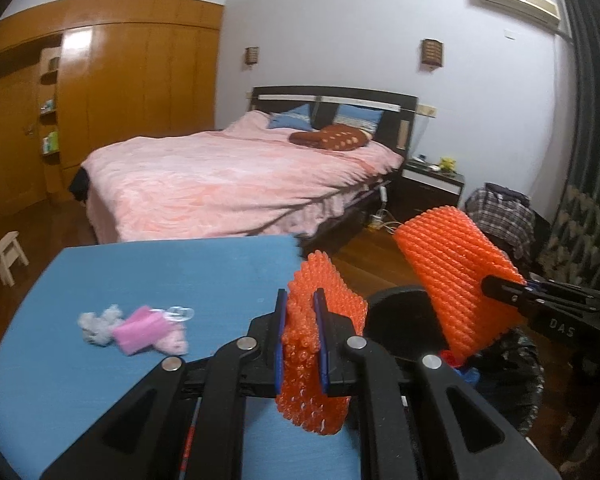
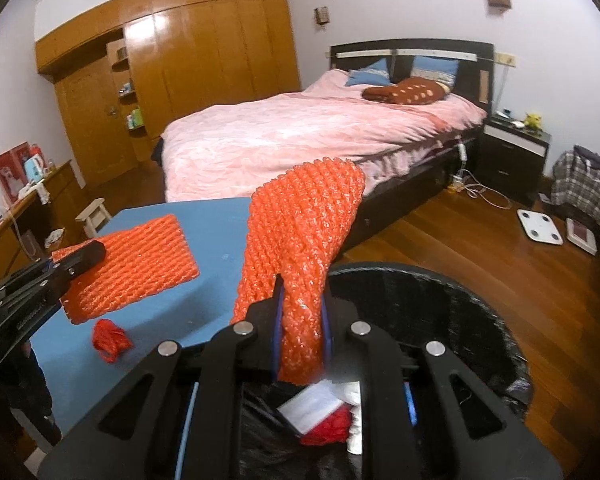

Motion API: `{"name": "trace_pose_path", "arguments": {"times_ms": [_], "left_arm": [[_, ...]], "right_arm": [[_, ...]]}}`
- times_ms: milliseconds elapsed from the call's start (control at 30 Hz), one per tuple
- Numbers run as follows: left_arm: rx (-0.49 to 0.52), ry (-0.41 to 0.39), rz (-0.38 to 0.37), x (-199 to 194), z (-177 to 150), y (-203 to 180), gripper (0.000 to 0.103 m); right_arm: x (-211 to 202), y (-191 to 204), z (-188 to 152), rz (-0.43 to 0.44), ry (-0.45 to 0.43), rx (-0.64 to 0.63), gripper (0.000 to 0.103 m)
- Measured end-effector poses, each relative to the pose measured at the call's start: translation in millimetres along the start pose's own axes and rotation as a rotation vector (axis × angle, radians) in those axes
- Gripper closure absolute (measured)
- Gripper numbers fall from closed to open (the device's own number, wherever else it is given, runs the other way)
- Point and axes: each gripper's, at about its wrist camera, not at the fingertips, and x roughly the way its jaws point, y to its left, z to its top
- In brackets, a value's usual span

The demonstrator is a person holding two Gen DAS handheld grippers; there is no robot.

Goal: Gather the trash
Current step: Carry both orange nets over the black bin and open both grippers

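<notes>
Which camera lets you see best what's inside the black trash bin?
The right wrist view. It looks down into the round black trash bin, showing white paper and a red scrap inside. The left wrist view catches only part of the bin, mostly hidden behind the orange foam nets.

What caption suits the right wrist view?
Right gripper holds orange foam net above black trash bin.
</notes>
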Motion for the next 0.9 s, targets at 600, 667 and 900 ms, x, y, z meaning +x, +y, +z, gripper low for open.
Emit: {"name": "trace_pose_path", "arguments": {"times_ms": [600,667,900], "left_arm": [[0.108,0.072,-0.192,61.5,-16.3,-111.5,0.062],[0.111,0.076,-0.192,60.3,-18.1,-112.4,0.054],[0.093,0.050,-0.111,43.1,-16.3,-82.2,0.030]], "right_arm": [[-7.4,-88.9,-46.5,-0.209,0.057,0.098,0.056],[-9.1,-91.1,-49.0,-0.224,0.052,0.103,0.038],[-14.9,-77.5,-47.1,-0.224,0.004,0.104,0.009]]}}
